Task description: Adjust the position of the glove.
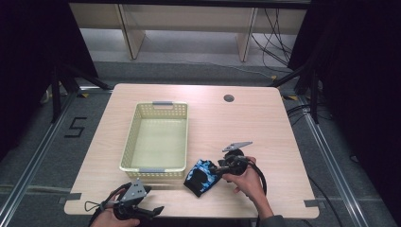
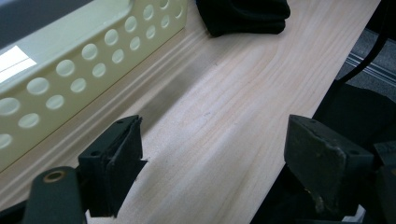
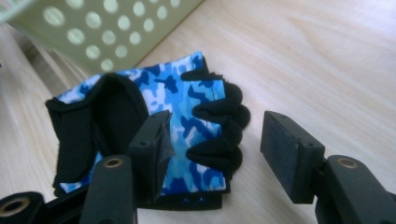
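Thing in hand: a blue camouflage glove (image 1: 202, 175) with short black finger stubs. It lies flat on the wooden table (image 1: 265, 127), near the front edge, just right of the basket's near right corner.

Basket: a pale yellow basket (image 1: 136, 137) with round holes in its walls. It sits left of the middle of the table, and nothing can be seen inside it.

Right gripper: the right gripper (image 1: 221, 168) is at the right side of the glove. In the right gripper view (image 3: 212, 149) its jaws stand wide apart. One jaw is over the blue cloth and the other is over bare wood past the black finger stubs — nothing is pinched yet.

Left gripper: the left gripper (image 1: 153, 210) rests at the near left edge of the table, well away from the glove. In the left gripper view (image 2: 212, 154) its jaws are spread with just bare wood between them.

How the glove will feel: I think it is light and soft. It will bend and droop when lifted, and it will not break.

Where to grab: the thick black cuff or the flat blue part looks best — a good fold of cloth there. The small finger stubs may slip out.

What could go wrong: a thin pinch could catch just one layer, and the glove could hang loose.
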